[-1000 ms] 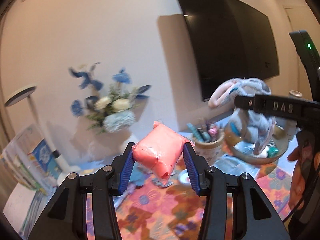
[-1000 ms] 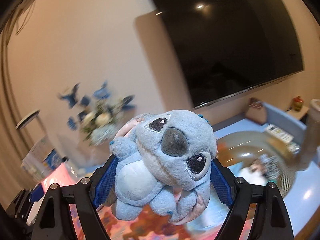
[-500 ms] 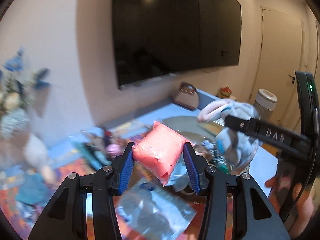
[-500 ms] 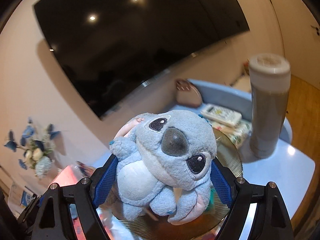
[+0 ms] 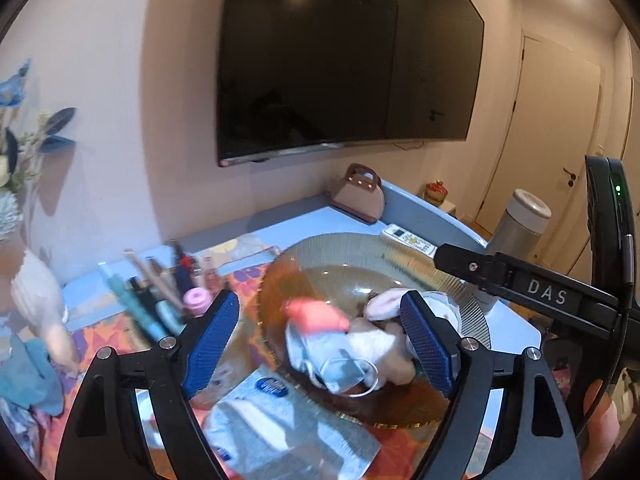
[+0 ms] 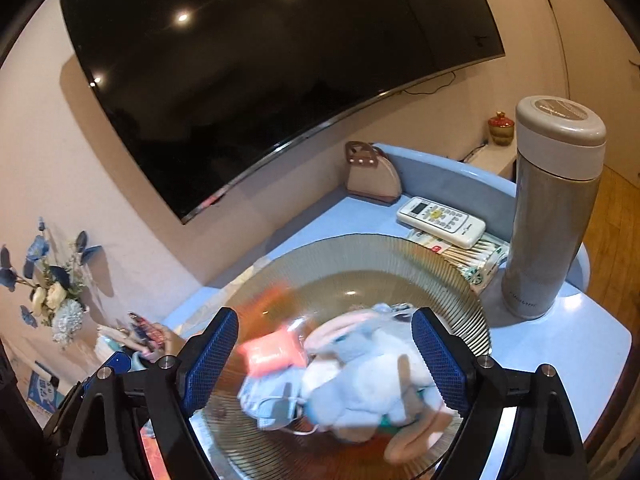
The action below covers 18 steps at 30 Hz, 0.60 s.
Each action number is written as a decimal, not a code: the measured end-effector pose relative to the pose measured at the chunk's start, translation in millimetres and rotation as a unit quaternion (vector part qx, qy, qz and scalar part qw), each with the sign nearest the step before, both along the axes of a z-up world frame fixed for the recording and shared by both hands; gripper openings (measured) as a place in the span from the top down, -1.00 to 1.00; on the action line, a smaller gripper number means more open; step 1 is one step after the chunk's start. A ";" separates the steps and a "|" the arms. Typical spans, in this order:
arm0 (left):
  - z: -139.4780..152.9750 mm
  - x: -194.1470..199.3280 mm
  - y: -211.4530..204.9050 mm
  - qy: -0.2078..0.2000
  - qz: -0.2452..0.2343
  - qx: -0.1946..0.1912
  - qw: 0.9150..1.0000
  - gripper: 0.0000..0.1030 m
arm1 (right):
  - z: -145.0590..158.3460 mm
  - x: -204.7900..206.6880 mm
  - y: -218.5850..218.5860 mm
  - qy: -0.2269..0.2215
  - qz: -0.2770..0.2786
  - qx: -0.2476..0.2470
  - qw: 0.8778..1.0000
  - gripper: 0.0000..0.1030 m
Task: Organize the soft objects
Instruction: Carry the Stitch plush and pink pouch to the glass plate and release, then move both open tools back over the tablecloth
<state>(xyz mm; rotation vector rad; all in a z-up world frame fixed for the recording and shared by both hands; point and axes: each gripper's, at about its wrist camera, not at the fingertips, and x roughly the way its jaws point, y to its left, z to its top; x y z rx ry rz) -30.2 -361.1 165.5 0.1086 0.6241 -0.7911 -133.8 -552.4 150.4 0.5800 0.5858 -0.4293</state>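
Release over the bowl (image 5: 360, 252): both the left hand-held gripper (image 5: 320, 340) and right hand-held gripper (image 6: 324, 356) now gape wide and empty, having dropped the pink pack (image 5: 316, 314) and plush (image 6: 360, 384), which lie blurred in the bowl among other soft things.

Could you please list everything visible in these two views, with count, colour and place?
glass bowl: one, amber, ribbed, on the table
plush toy: one, blue, in the bowl
soft packet: one, pink-orange, in the bowl beside the plush
television: one, black, on the wall
thermos: one, steel, right of the bowl
remote control: one, white, behind the bowl
flowers: one bunch, blue-white, far left
left tongs: open above the bowl
right tongs: open above the bowl
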 end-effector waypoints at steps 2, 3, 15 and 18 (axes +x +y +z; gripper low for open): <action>3.9 -1.9 12.9 0.000 0.010 -0.003 1.000 -0.59 | 4.9 -1.6 7.2 -0.006 0.006 -0.002 1.000 -0.71; 6.2 -3.2 21.3 0.001 0.014 -0.006 1.000 -0.59 | 8.2 -2.1 13.8 -0.007 0.010 -0.005 1.000 -0.71; 40.3 -41.3 149.2 -0.056 0.196 0.044 0.978 -0.59 | 47.9 -1.6 115.0 -0.039 0.103 -0.073 0.991 -0.71; 47.1 -51.0 186.1 -0.068 0.236 0.053 0.968 -0.59 | 52.6 4.6 146.6 -0.044 0.135 -0.081 0.987 -0.71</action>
